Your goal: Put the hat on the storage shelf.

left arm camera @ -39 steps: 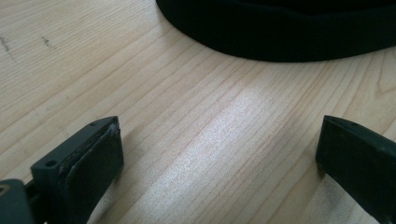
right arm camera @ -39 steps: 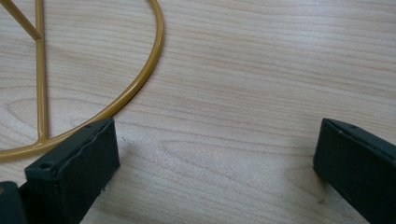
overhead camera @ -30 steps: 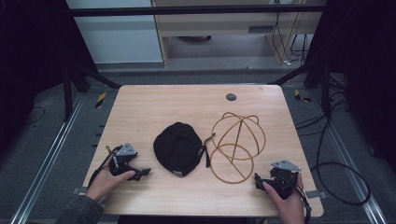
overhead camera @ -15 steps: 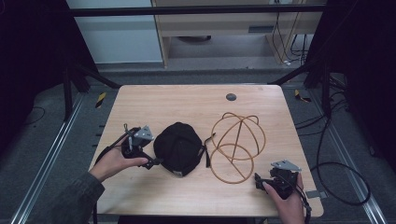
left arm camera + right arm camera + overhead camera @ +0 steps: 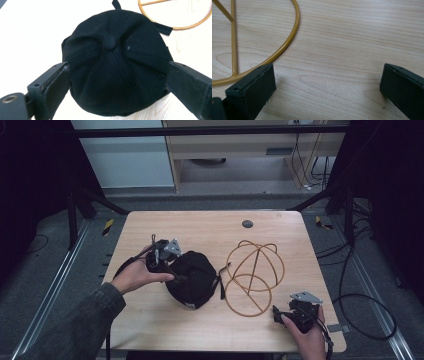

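Straddling the black cap [image 5: 115, 65], the left gripper [image 5: 172, 267] stood spread wide, jaws flanking its crown, nothing pinched yet. The cap lay mid-table, directly ahead (far nearer this hand), beside the gold wire frame [image 5: 252, 275]; the right gripper [image 5: 285, 312] waited released.

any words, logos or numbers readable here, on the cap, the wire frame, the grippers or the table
None can be read.
Black cap: plain cloth with a top button, no logo or print on the side that shows.
Gold wire frame: bare wire, no tag.
Left gripper and right gripper: black jaws, no marking visible.
Wooden table: wood grain, no writing.
Small label under the cap's edge: too small to read.
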The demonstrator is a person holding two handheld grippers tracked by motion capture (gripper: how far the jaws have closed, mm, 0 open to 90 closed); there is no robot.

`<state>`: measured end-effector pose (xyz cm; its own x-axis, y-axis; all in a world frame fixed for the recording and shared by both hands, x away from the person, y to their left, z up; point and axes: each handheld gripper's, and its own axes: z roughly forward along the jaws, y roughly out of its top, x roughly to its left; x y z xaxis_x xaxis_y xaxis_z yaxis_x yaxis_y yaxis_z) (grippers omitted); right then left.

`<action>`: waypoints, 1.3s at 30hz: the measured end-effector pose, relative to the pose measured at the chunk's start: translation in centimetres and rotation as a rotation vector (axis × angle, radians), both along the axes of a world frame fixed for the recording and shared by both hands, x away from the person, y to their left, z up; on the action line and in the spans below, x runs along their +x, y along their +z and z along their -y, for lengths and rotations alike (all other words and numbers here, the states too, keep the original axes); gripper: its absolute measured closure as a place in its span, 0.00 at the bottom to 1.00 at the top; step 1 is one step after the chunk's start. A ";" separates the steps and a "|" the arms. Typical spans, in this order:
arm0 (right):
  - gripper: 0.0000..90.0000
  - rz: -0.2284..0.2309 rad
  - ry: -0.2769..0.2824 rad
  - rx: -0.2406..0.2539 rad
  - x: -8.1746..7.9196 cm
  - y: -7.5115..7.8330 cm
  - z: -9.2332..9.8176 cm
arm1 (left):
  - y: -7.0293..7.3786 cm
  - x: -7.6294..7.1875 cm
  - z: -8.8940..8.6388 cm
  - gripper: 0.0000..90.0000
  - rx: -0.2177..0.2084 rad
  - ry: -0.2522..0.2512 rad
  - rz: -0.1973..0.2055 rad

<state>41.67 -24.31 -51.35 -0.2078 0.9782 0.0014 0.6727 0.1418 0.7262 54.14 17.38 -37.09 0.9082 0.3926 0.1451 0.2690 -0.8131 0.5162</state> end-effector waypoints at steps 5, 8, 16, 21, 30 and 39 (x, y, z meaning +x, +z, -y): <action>0.00 -0.001 0.000 -0.003 0.0 0.0 0.0 | 0.4 0.9 1.1 0.10 0.024 -0.013 0.001; 0.00 -0.001 0.000 -0.002 0.0 0.0 0.0 | 0.6 1.4 1.7 0.11 0.028 -0.015 -0.005; 0.00 -0.001 0.002 -0.003 0.0 0.0 0.0 | 0.3 2.1 2.7 0.19 0.046 -0.040 -0.025; 0.00 -0.001 0.002 -0.003 0.0 0.0 0.0 | 0.0 2.7 3.2 0.24 0.070 -0.048 -0.047; 0.00 -0.001 0.003 -0.003 0.0 0.0 0.0 | -1.0 3.1 3.8 0.32 0.118 -0.062 -0.072; 0.00 -0.002 0.001 -0.002 0.0 0.0 0.0 | -1.5 3.4 3.3 0.41 0.096 -0.049 -0.081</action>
